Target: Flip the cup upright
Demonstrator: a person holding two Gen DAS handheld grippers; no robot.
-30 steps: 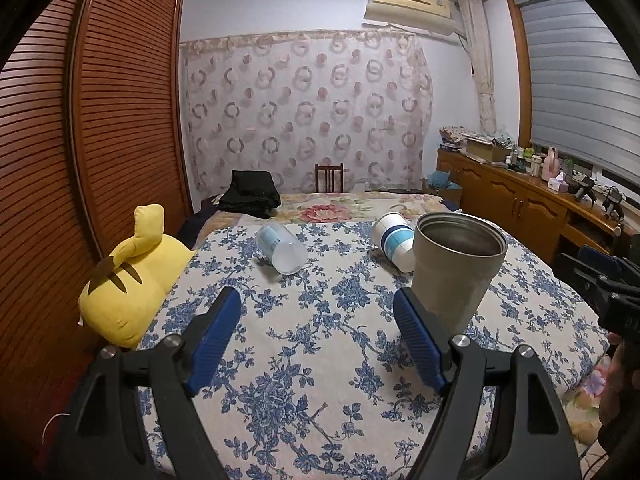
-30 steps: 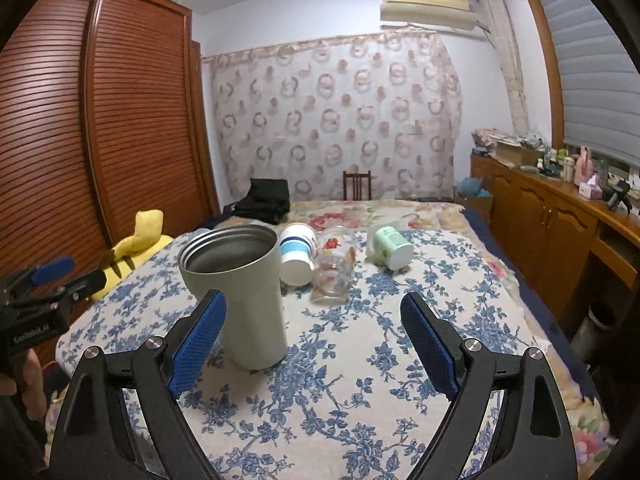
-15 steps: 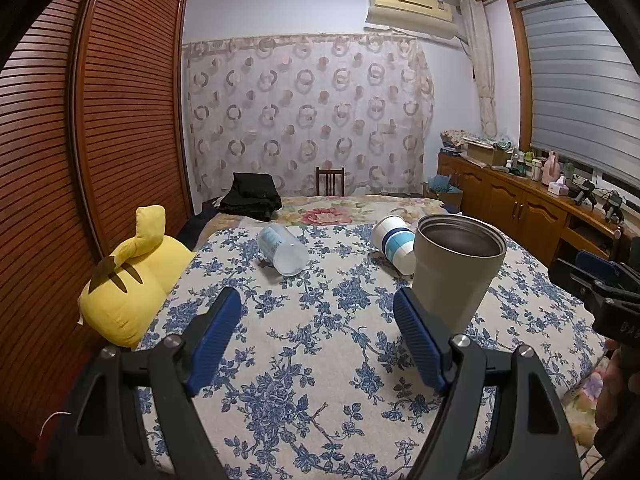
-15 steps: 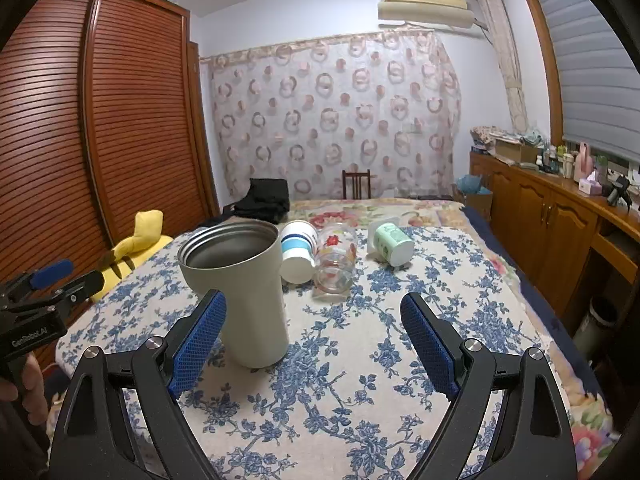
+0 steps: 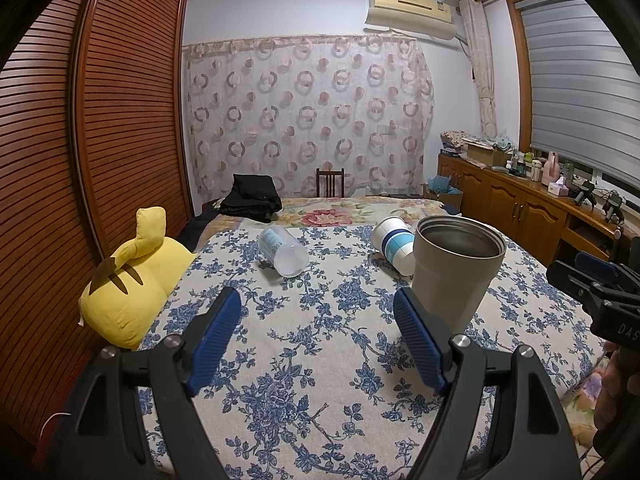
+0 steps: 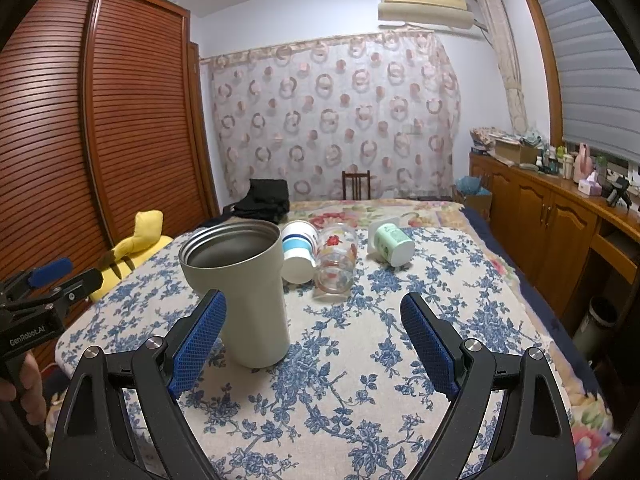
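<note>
Your right hand-held gripper (image 6: pixel 314 340) has drawn back a little from the grey tumbler (image 6: pixel 240 288), which now sits lower between its open jaws. From your left hand-held gripper (image 5: pixel 318 338), the right one shows slightly higher at the edge.

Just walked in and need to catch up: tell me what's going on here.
A person holds a gripper in each hand over a bed strewn with cups. The left gripper and right gripper are both open and empty. The grey tumbler stands upright. The striped cup, glass, green mug and clear cup all lie on their sides, waiting to be flipped.
</note>
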